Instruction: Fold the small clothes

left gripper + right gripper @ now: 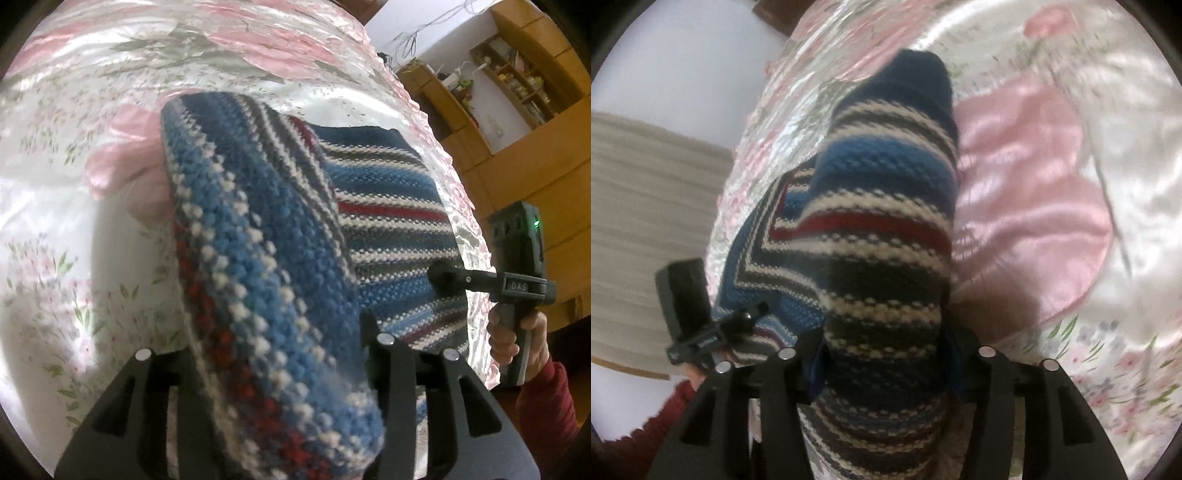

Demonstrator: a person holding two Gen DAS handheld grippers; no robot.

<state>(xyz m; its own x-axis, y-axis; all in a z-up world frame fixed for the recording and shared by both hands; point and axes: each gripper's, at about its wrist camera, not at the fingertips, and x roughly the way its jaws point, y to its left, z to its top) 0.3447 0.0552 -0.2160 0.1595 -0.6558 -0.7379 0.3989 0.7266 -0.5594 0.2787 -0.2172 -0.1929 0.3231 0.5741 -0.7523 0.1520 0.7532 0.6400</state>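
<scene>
A knit sweater point(391, 206) striped in blue, white, grey and red lies partly spread on a satin floral bedspread point(74, 192). One part of it rises toward the camera, and my left gripper point(277, 339) is shut on that thick fold, which hides the fingertips. Further right, my right gripper point(445, 282) pinches the sweater's edge near the bed's side. In the right wrist view a striped fold point(886, 229) runs up between the fingers of my right gripper point(886, 343), which is shut on it. My left gripper point(755, 312) grips the sweater at the lower left.
The pink and white bedspread point(1052, 206) extends wide beyond the sweater. A hand in a red sleeve point(543, 391) holds the right gripper's handle. Wooden shelves and cabinets point(509, 96) stand past the bed's edge. A beige ribbed surface point(646, 221) lies off the bed's other side.
</scene>
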